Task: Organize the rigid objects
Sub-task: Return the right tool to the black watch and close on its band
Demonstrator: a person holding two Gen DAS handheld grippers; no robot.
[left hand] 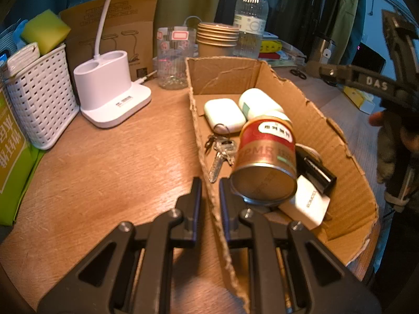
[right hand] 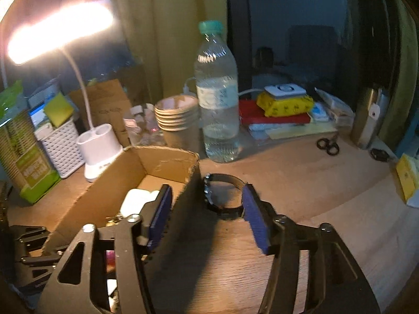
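My left gripper pinches the near wall of the cardboard box. My right gripper stands apart, empty, straddling the box's far-side wall, one black wristwatch on the table just ahead. In the box: one red-and-gold can on its side, one key bunch, two white cases, one white charger, one black gadget. Behind stand one water bottle and one paper-cup stack.
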